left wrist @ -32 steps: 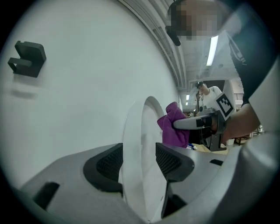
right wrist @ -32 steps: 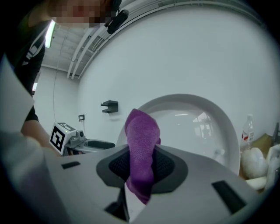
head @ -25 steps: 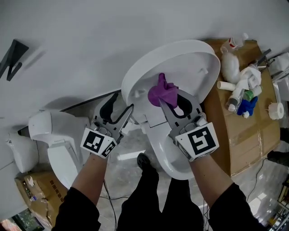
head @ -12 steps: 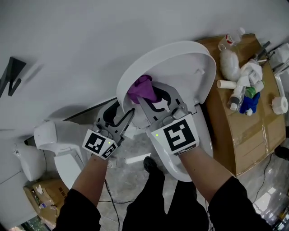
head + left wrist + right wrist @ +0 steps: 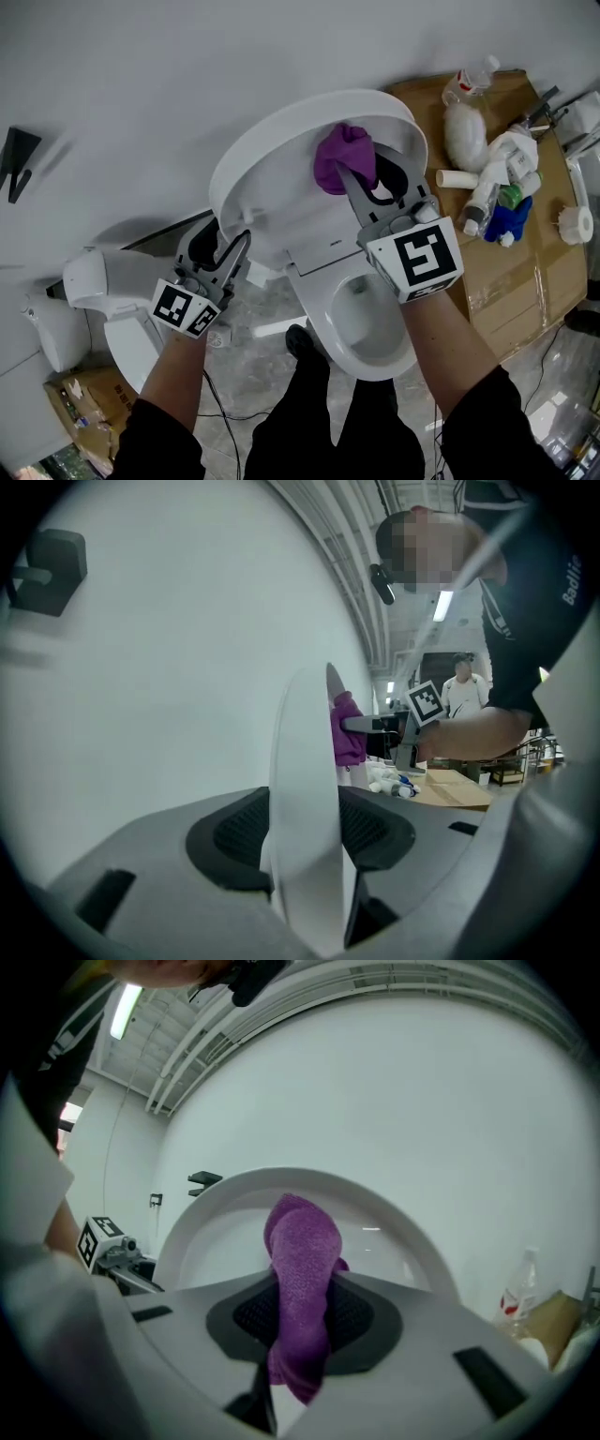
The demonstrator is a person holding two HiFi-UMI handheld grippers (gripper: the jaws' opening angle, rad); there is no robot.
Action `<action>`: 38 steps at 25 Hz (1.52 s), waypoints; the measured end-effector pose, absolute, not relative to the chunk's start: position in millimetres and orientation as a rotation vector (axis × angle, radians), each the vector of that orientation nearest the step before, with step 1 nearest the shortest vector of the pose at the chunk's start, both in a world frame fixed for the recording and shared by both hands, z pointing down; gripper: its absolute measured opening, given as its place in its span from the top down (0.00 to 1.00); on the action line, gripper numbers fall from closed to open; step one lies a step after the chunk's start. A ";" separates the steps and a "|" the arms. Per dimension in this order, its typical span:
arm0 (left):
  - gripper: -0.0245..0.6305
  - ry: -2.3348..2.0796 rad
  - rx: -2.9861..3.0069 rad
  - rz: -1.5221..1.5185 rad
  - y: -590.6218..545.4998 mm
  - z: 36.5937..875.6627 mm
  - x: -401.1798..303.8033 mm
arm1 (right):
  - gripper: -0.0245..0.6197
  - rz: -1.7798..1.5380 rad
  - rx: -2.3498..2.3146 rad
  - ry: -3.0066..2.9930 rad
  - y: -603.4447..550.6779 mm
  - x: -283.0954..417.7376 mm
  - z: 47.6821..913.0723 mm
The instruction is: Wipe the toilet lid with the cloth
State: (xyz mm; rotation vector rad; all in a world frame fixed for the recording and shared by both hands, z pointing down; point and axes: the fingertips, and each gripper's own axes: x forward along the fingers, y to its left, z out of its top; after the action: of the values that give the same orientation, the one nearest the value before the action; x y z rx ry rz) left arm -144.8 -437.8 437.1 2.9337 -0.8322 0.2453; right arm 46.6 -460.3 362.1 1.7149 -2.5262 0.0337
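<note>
Grip on raised toilet lid, cloth pressed to its inner face.
The left gripper point(image 5: 232, 248) straddles the lower-left rim of the upright toilet lid point(image 5: 281, 159); its jaws have just been closing and clamp that rim between the pads. The right gripper point(image 5: 361, 180) is clenched on the purple cloth point(image 5: 342, 157), which bunches out past its fingertips and presses against the lid's inner face near the top. Below the right fingers lies the open toilet bowl point(image 5: 375, 328). Farther right of them, bottles point(image 5: 497, 187) crowd a cardboard box point(image 5: 534, 272).

The cloth point(image 5: 339, 157) sat in your right gripper point(image 5: 354, 178), against the toilet lid point(image 5: 272, 164) ahead, cardboard box point(image 5: 520, 277) to its right.
</note>
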 end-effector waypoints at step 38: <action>0.64 -0.883 2.894 0.179 -439.9 435.1 -144.6 | 0.82 0.084 1.792 -2.404 -447.4 94.5 442.5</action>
State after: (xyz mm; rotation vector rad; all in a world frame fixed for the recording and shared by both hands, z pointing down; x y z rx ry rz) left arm -144.6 -439.9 435.1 2.8937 -0.8831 0.1790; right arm 94.5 -447.4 442.5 1.7925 -2.4042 0.0838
